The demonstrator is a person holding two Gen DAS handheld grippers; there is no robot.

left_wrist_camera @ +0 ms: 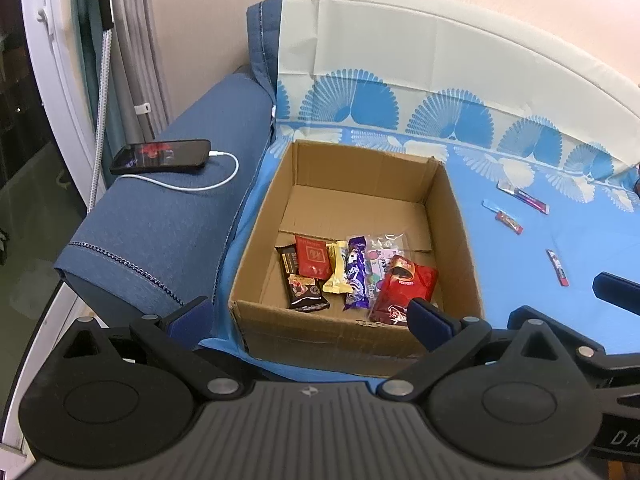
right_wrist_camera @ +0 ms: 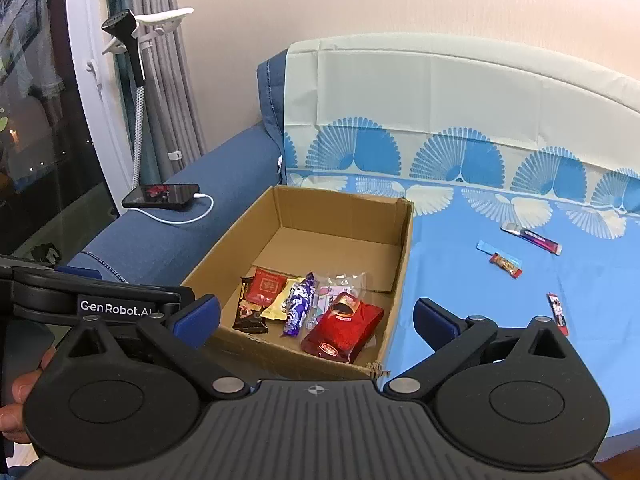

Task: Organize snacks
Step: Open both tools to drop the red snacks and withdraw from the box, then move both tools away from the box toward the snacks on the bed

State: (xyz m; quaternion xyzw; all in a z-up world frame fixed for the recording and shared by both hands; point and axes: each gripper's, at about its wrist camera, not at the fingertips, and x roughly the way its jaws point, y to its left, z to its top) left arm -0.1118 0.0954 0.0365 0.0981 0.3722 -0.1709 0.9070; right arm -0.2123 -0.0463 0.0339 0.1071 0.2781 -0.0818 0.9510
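Note:
An open cardboard box (left_wrist_camera: 456, 216) (right_wrist_camera: 406, 240) stands on the blue sheet and holds several snacks. Among them are a red bag (left_wrist_camera: 402, 286) (right_wrist_camera: 346, 326), a purple wrapper (left_wrist_camera: 356, 272) (right_wrist_camera: 299, 306), a yellow one (left_wrist_camera: 337, 270) and a dark brown pack (left_wrist_camera: 304, 294). Several snack sticks lie loose on the sheet to the right, among them a red bar (left_wrist_camera: 509, 222) (right_wrist_camera: 506, 265), a purple stick (right_wrist_camera: 536, 238) and a red-black stick (left_wrist_camera: 557, 267) (right_wrist_camera: 558, 314). My left gripper (left_wrist_camera: 310, 314) and right gripper (right_wrist_camera: 316, 316) both hover open and empty over the box's near edge.
A phone (left_wrist_camera: 160, 156) (right_wrist_camera: 162, 195) on a white charging cable rests on the blue sofa arm left of the box. A garment steamer (right_wrist_camera: 136, 52) and curtains stand by the window at left. The sofa back carries a fan-patterned cloth (left_wrist_camera: 440, 80). A hand (right_wrist_camera: 20, 396) shows at lower left.

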